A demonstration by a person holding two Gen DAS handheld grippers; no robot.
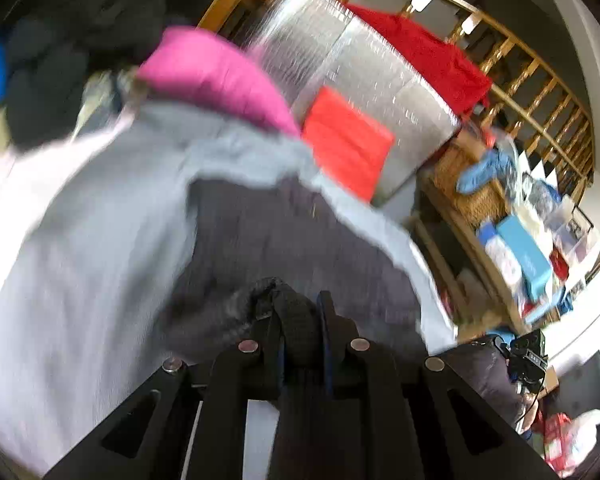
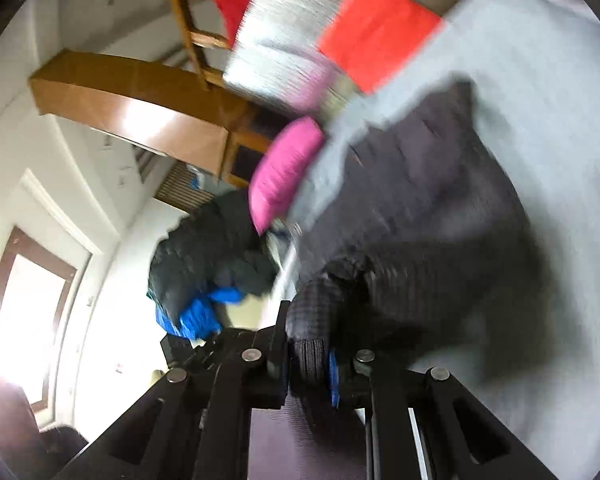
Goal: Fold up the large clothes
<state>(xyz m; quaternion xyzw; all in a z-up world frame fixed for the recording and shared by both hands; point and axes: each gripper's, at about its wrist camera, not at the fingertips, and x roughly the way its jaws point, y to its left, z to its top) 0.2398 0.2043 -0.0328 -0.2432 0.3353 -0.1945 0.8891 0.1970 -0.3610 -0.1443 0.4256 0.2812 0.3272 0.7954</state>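
A dark grey knit garment lies spread over a pale grey bed sheet. My left gripper is shut on a bunched edge of the garment. In the right wrist view the same dark garment stretches across the sheet. My right gripper is shut on another bunched edge of it. Both views are motion-blurred.
A pink cushion, an orange cushion and a silver mat lie at the far side of the bed. A black coat pile with blue cloth sits beside it. Wooden railings and cluttered shelves stand behind.
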